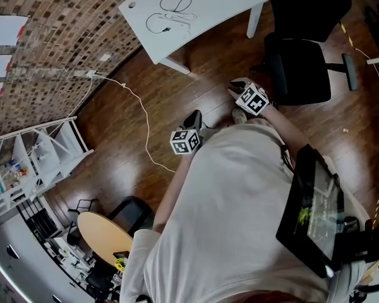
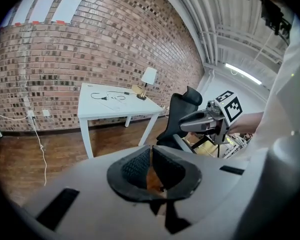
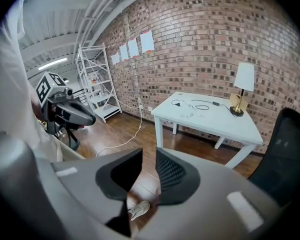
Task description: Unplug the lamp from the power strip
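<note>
The lamp (image 2: 148,79) (image 3: 244,84), white shade on a brass stem, stands at the far right corner of a white table (image 2: 115,115) (image 3: 217,124) (image 1: 221,2) against the brick wall. A dark cable (image 2: 110,97) (image 3: 195,104) (image 1: 170,14) runs from the lamp and lies looped on the tabletop. No power strip is clear to me. Both grippers hang in mid-air well short of the table. My left gripper (image 1: 194,115) (image 2: 150,154) has its pads meeting at the tips with nothing between them. My right gripper (image 1: 237,86) (image 3: 149,156) stands slightly open and empty.
A black office chair (image 1: 300,55) (image 2: 182,114) stands right of the table. A white cord (image 1: 139,115) trails over the wood floor from the wall. White shelving (image 1: 44,156) (image 3: 97,79) stands left, and a round wooden seat (image 1: 104,235) is behind the person.
</note>
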`<action>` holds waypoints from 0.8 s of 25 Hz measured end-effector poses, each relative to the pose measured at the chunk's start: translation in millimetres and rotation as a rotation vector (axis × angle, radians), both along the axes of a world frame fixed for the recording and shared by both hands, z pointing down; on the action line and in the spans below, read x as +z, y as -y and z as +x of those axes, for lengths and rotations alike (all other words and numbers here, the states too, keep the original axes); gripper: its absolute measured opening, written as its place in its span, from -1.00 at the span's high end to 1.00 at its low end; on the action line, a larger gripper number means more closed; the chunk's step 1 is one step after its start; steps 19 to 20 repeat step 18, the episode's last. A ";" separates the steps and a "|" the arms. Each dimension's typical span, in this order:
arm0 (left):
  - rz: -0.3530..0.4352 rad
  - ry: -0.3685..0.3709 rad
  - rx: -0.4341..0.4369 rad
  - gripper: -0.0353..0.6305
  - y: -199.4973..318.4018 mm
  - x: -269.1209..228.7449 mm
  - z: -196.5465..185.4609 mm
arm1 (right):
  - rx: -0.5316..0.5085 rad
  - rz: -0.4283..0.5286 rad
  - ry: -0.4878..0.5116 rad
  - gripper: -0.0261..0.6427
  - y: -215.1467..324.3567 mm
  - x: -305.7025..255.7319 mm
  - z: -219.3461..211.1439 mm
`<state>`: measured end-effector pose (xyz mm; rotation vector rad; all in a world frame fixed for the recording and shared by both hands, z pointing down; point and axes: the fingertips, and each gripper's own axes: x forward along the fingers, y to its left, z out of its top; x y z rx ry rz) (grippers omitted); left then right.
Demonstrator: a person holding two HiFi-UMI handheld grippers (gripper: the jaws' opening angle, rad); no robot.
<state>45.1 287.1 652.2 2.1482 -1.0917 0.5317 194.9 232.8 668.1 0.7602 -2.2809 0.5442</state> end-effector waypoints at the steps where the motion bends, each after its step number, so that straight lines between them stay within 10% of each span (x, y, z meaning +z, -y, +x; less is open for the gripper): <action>1: -0.003 -0.002 -0.005 0.84 -4.5 2.3 5.1 | -0.011 -0.003 -0.005 0.70 -3.5 2.4 3.4; 20: -0.037 0.012 -0.003 0.85 -41.2 10.8 35.4 | -0.122 -0.007 -0.031 0.77 -49.3 12.2 10.1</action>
